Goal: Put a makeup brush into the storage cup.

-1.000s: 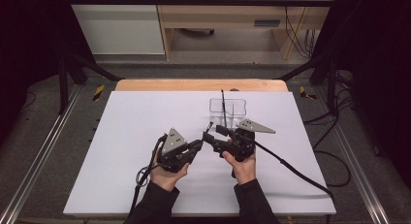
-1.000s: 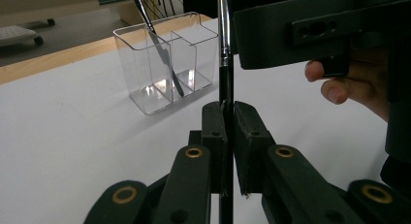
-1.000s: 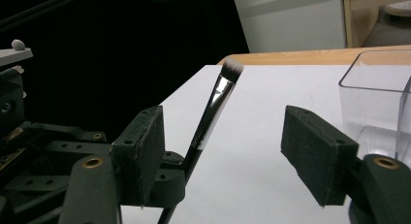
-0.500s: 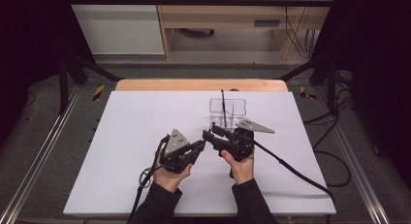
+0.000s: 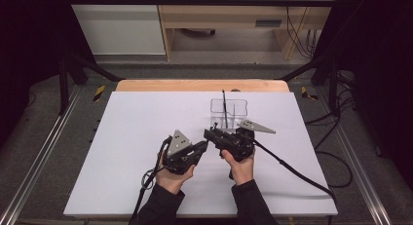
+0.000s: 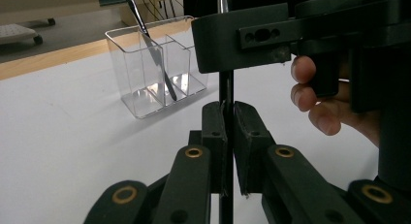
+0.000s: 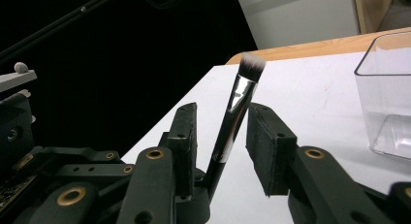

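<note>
White table (image 5: pixel 122 152) | my left gripper (image 6: pixel 225 136) clamps brush handle (image 6: pixel 226 93) | right gripper (image 7: pixel 220 136) jaws just closing around makeup brush (image 7: pixel 237 103), not pressing | risk: brush slips in the handover.

Bright table, dark surrounds, soft focus

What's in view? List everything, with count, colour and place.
makeup brush: one, black handle, silver ferrule, white-tipped bristles, between both grippers
thin brush: one, dark, leaning in the organizer
organizer: one, clear, far right part of the table
table: one, white top
left gripper: one, black, shut on the makeup brush handle
right gripper: one, black, jaws just closing around the makeup brush, not yet pressing
hands: two, holding the grippers
</note>
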`<control>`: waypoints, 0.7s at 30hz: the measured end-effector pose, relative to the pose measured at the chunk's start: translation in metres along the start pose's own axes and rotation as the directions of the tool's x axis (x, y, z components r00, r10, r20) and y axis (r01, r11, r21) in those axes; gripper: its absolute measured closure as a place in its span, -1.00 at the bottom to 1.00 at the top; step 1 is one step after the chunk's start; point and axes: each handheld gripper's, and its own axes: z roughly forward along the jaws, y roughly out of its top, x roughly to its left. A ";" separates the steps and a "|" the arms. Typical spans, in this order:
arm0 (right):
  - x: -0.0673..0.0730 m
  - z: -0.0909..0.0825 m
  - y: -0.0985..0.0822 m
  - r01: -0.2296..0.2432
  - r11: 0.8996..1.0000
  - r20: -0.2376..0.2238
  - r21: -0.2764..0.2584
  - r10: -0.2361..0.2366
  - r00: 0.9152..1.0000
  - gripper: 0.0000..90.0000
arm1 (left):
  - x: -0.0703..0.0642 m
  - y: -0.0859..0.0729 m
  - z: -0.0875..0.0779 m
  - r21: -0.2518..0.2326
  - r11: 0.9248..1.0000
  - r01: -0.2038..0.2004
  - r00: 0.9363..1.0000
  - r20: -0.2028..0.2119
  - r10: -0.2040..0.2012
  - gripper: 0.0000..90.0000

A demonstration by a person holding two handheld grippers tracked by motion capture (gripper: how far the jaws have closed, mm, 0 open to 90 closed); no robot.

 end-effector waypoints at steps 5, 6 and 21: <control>0.000 0.000 0.000 -0.009 1.000 -0.005 0.003 0.009 1.000 0.55 | 0.000 0.000 0.000 -0.004 1.000 0.004 1.000 -0.005 -0.004 0.86; 0.000 0.000 0.000 -0.012 1.000 -0.006 0.004 0.012 1.000 0.57 | 0.000 0.000 0.000 -0.005 1.000 0.006 1.000 -0.004 -0.007 0.86; 0.000 0.001 -0.001 -0.024 1.000 -0.034 0.013 0.024 0.999 0.81 | -0.001 0.001 -0.001 -0.012 1.000 0.004 1.000 -0.009 -0.004 0.86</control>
